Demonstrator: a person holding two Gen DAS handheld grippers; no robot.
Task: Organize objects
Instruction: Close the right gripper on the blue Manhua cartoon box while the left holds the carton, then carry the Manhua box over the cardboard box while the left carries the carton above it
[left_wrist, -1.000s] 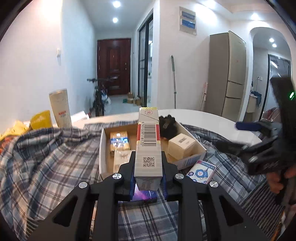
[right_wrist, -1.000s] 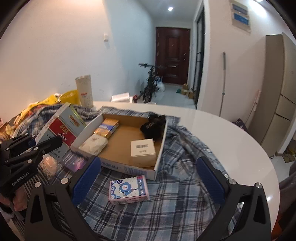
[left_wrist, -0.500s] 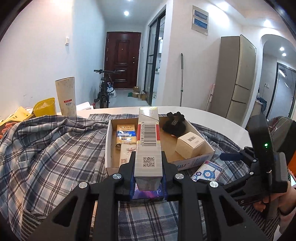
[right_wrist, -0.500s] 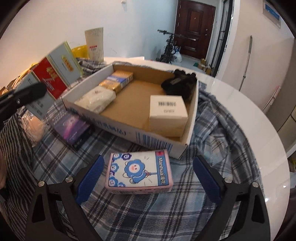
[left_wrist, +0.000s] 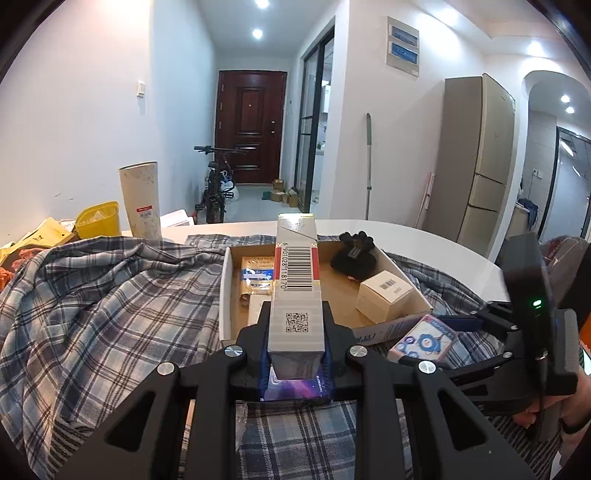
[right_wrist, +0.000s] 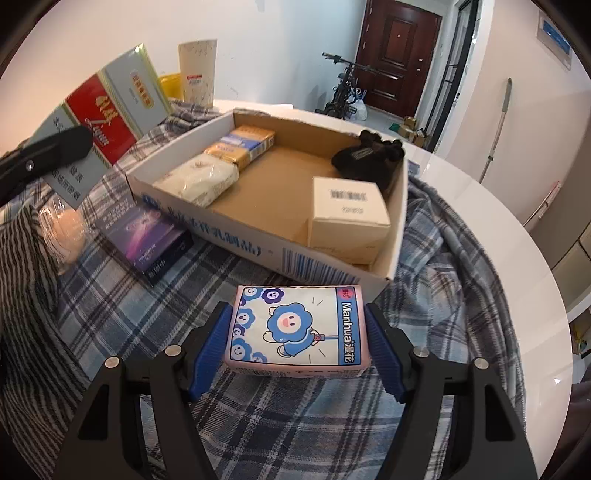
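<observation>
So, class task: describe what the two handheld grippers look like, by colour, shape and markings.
Both are matt black angular frames with triangular cut-outs and silver screw heads. The left gripper and the right gripper have blue ribbed finger pads. The right gripper's body shows a small green light.

One cardboard tray (right_wrist: 400, 206) is being seen, and four things are being counted inside it: one white packet (right_wrist: 197, 179), one gold and blue pack (right_wrist: 242, 144), one cream box (right_wrist: 347, 210) and one black glove (right_wrist: 369, 155). Outside it, one tissue pack (right_wrist: 297, 328), one purple box (right_wrist: 147, 236) and one long carton (left_wrist: 296, 291) are being counted. Two grippers are being seen, the left gripper (left_wrist: 295, 339) and the right gripper (right_wrist: 297, 345).
</observation>
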